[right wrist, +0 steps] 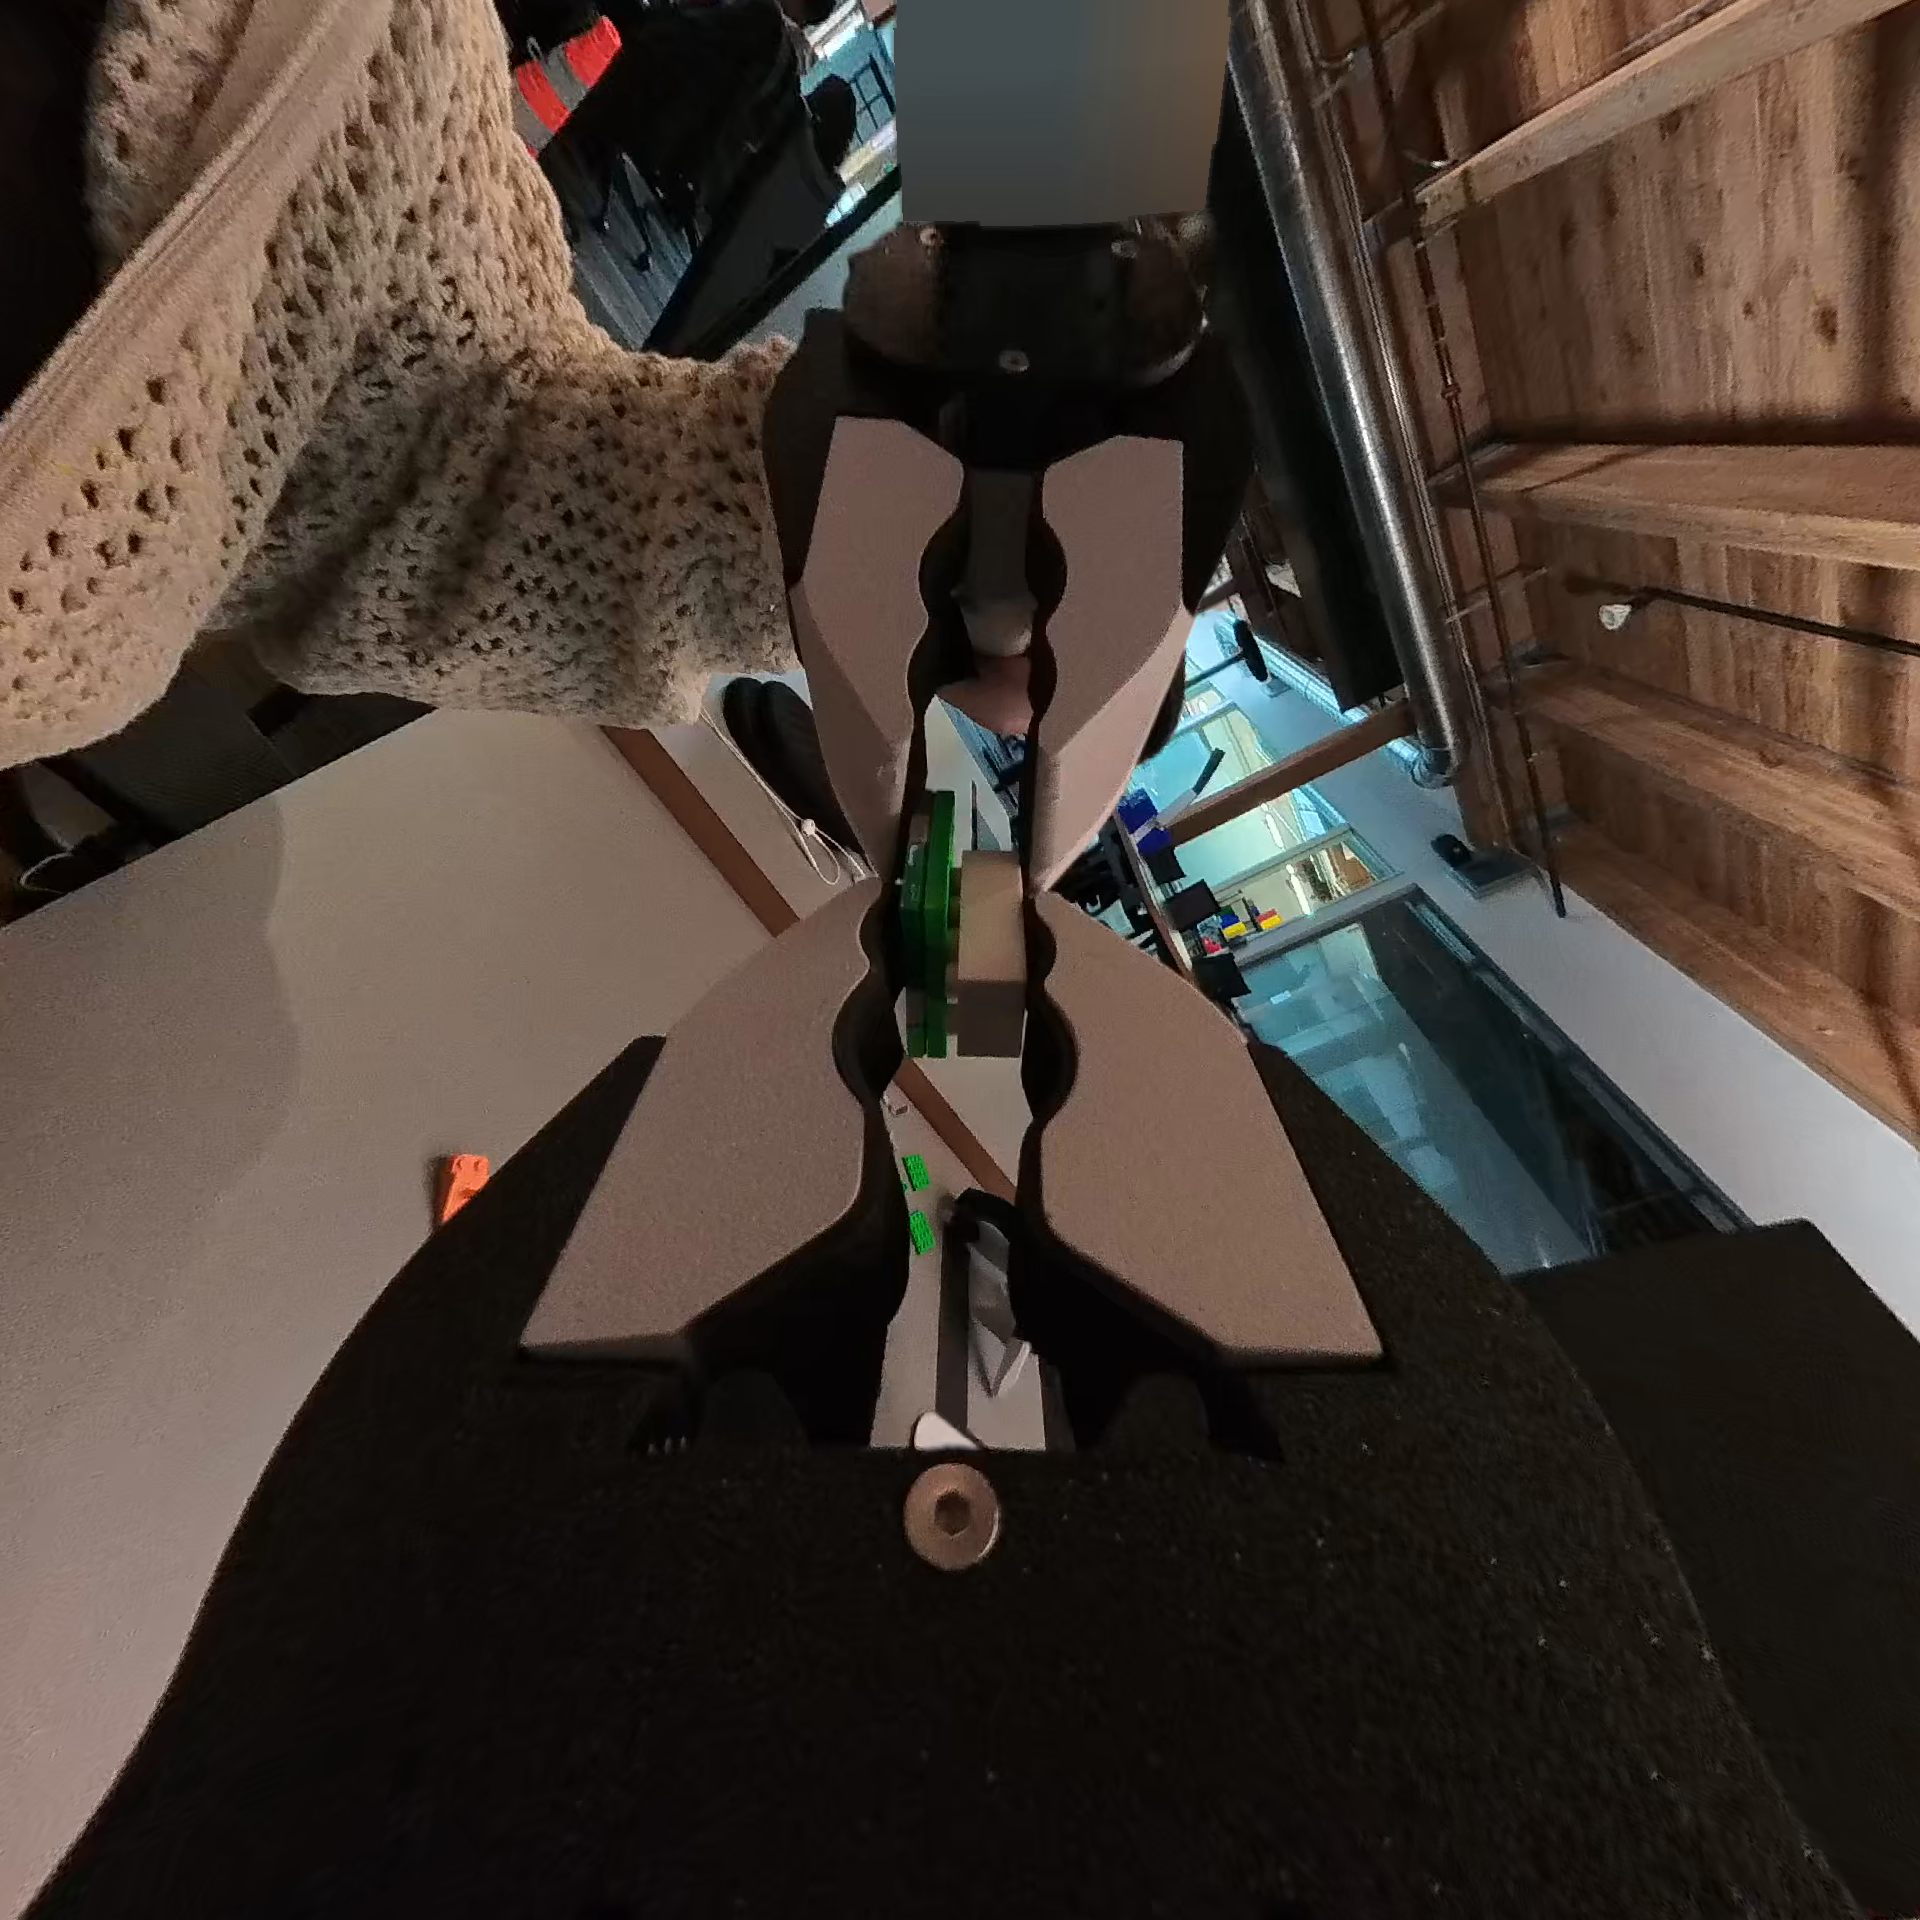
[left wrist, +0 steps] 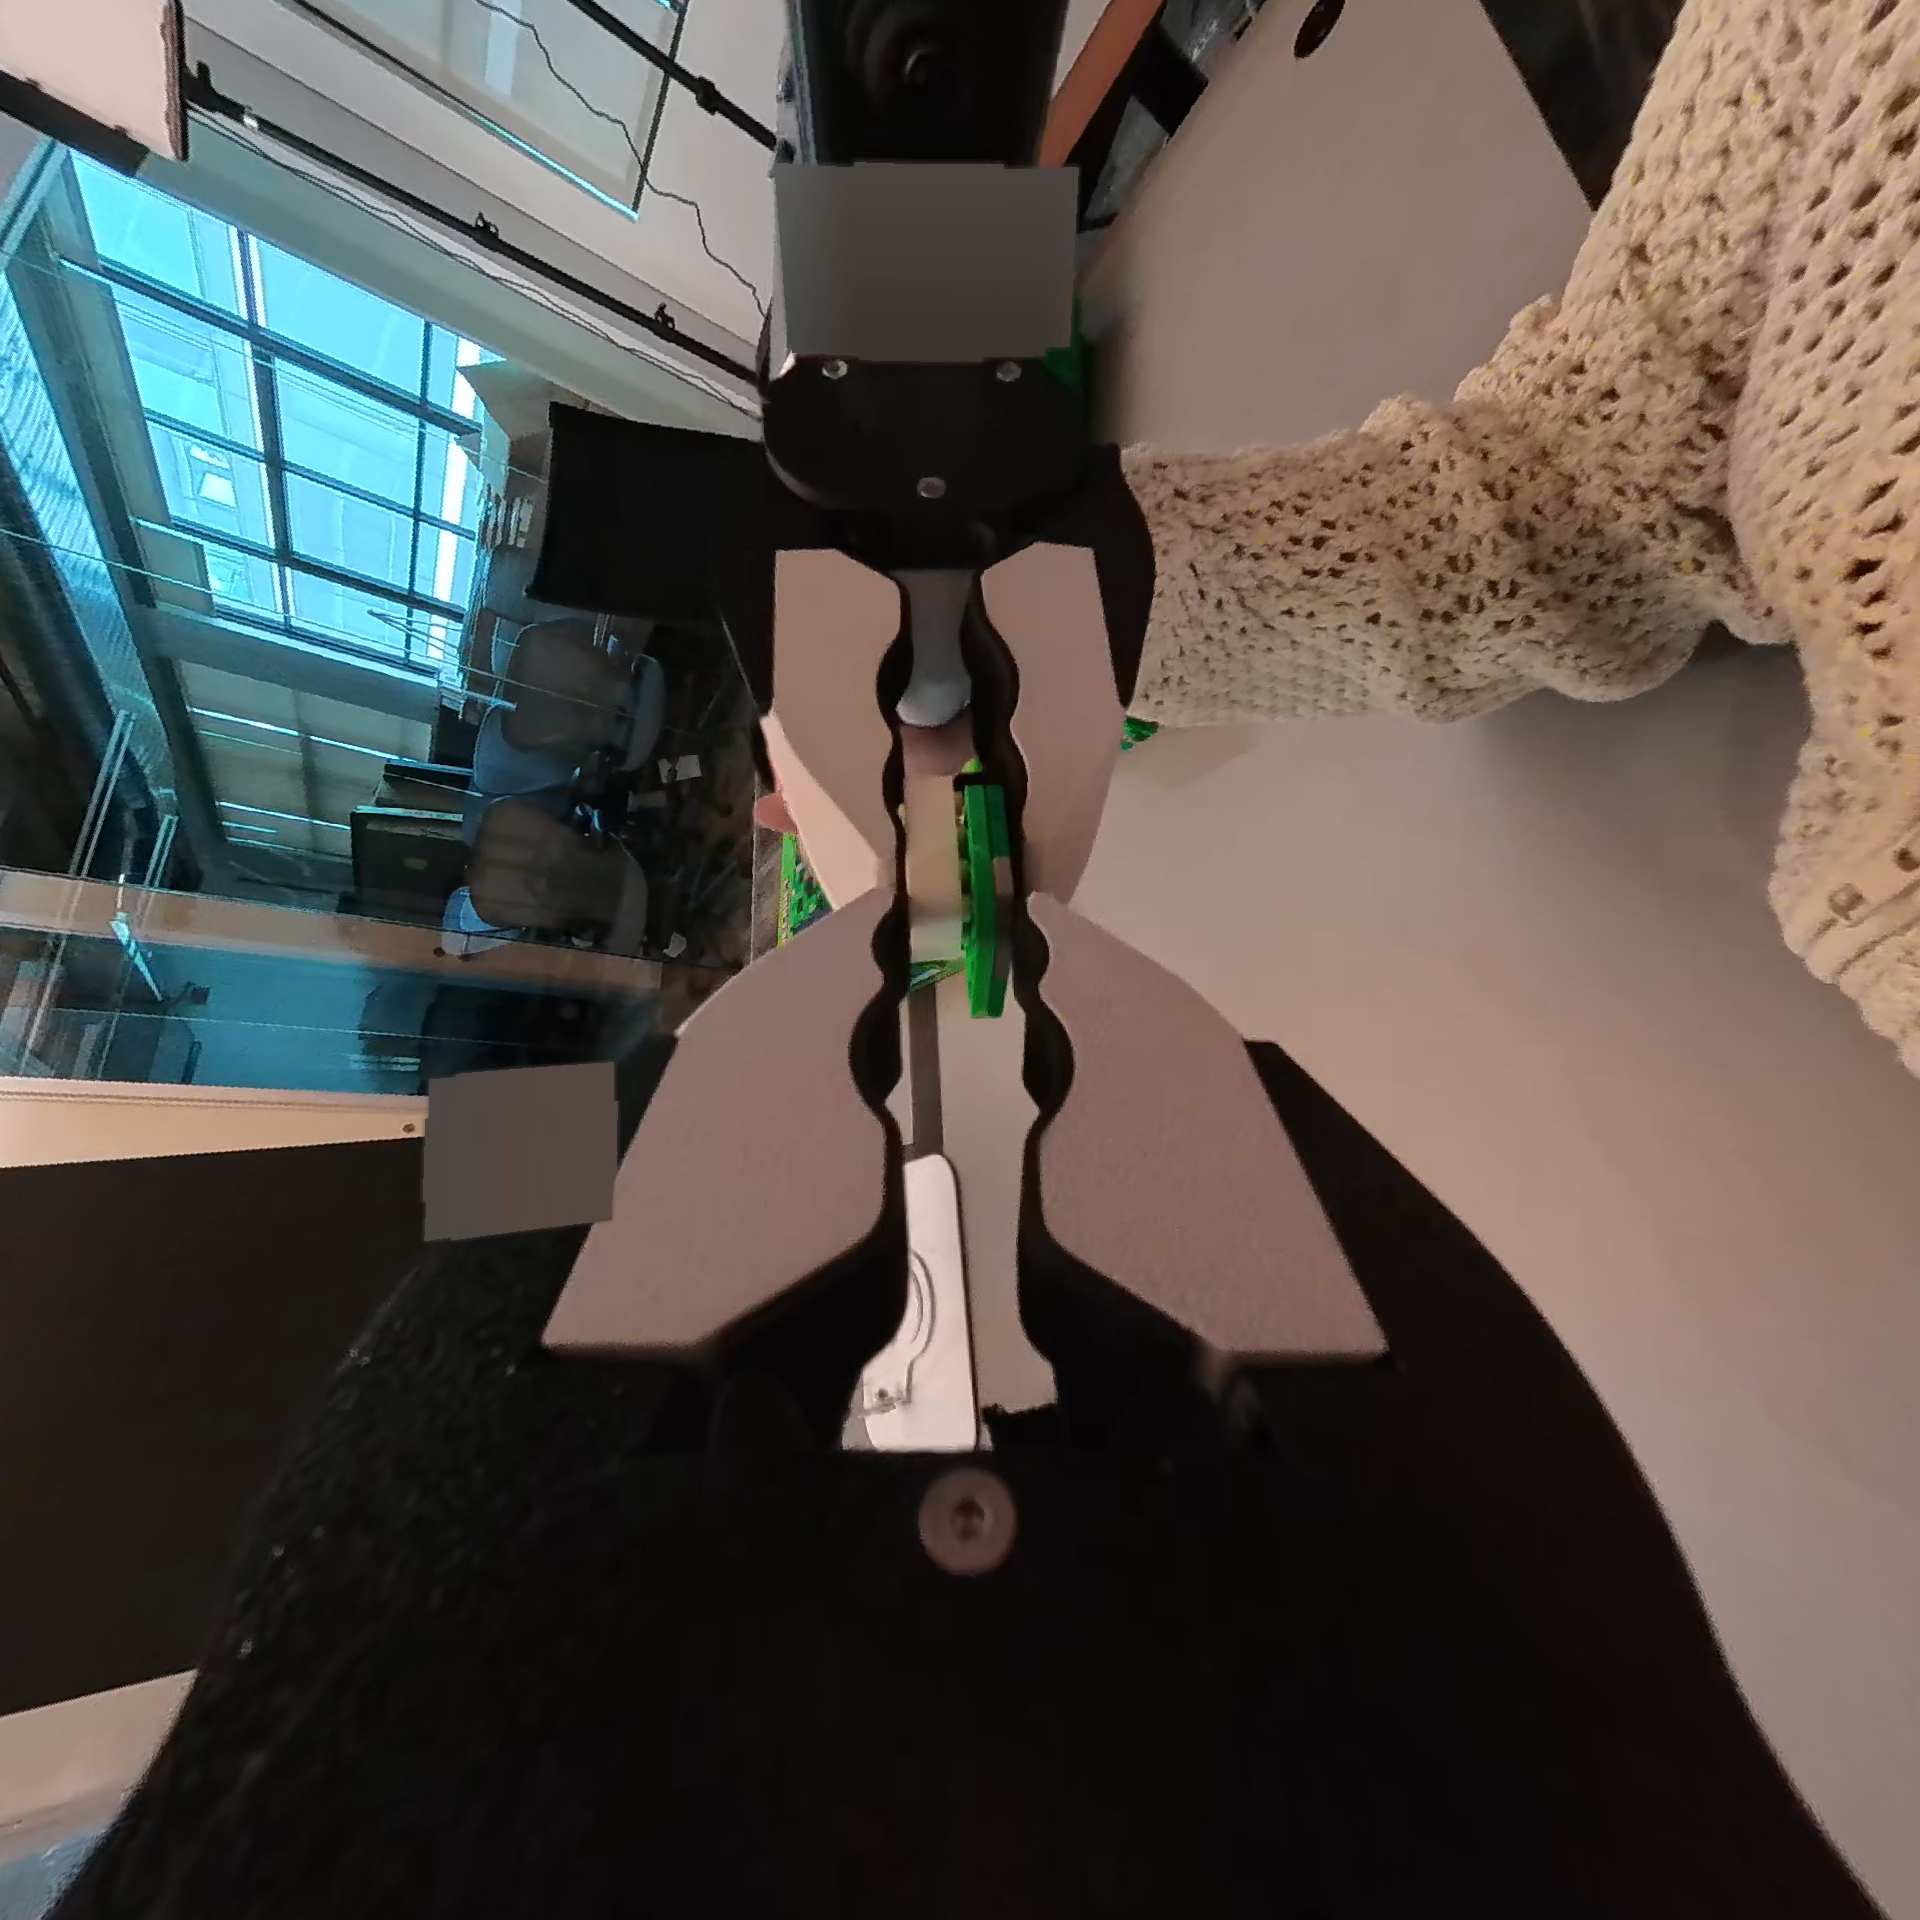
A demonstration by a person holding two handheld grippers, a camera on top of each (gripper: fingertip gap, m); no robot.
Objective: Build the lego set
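Observation:
A small lego assembly is held in the air between my two grippers, which face each other tip to tip. It is a stack of green plates [left wrist: 987, 904] [right wrist: 928, 914] joined to a white-grey brick [left wrist: 932, 883] [right wrist: 992, 961]. My left gripper [left wrist: 961, 920] is shut on it from below in its own view, and it comes in from the top of the right wrist view [right wrist: 961, 862]. My right gripper [right wrist: 958, 925] is shut on the same assembly, and it comes in from the top of the left wrist view [left wrist: 961, 868].
A white table [right wrist: 312, 1039] lies under the grippers. On it are an orange piece [right wrist: 460, 1184], two loose green bricks [right wrist: 918, 1200] and a clear plastic bag [left wrist: 930, 1309]. Cream knit sleeves [left wrist: 1507, 540] [right wrist: 364, 468] reach to each gripper. My left and right fingertips are right by each other.

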